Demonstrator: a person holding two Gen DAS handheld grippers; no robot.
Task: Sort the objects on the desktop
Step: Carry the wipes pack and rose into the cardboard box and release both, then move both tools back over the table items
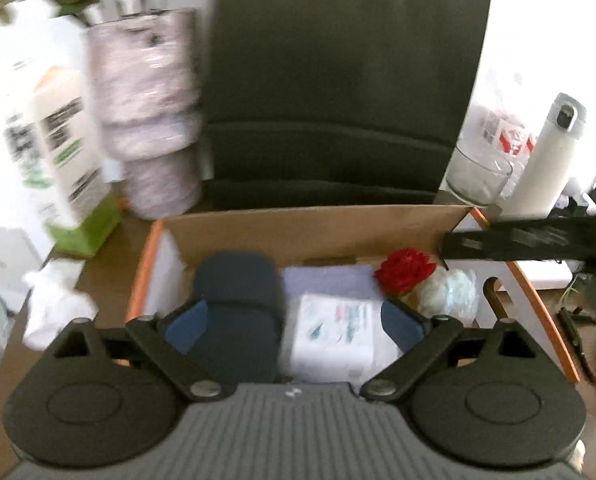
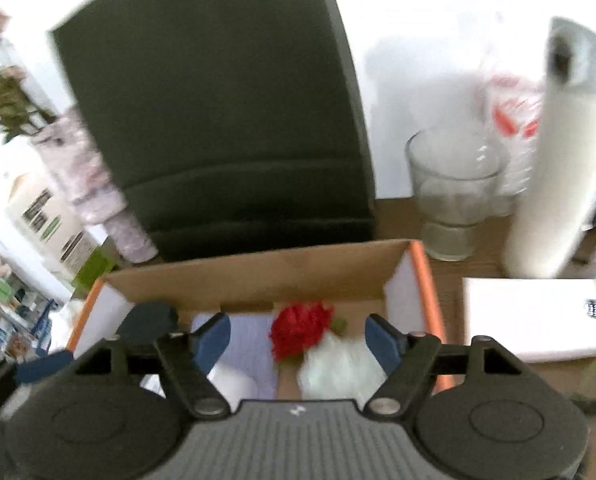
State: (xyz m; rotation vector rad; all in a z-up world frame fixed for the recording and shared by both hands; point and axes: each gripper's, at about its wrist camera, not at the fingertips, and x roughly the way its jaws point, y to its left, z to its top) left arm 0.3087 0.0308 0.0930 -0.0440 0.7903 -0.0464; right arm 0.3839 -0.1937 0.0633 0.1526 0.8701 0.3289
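An open cardboard box [image 1: 298, 228] with orange edges stands on the brown desk; it also shows in the right wrist view [image 2: 257, 276]. Inside lie a dark blue case [image 1: 235, 280], a white packet [image 1: 334, 332] on a lilac cloth [image 1: 326, 276], a red flower [image 1: 404, 270] and a pale plastic bag [image 1: 450, 290]. My left gripper [image 1: 293, 324] is open and empty above the box. My right gripper [image 2: 298, 336] is open and empty above the red flower [image 2: 300, 330] and a white fluffy item [image 2: 338, 364].
A black chair back [image 1: 338, 80] stands behind the box. A carton [image 1: 57, 152] and a wrapped vase [image 1: 153, 120] stand at the left, crumpled tissue [image 1: 57, 304] in front. A glass [image 2: 454, 192], a white bottle [image 2: 558, 168] and a white power bank [image 2: 534, 316] stand at the right.
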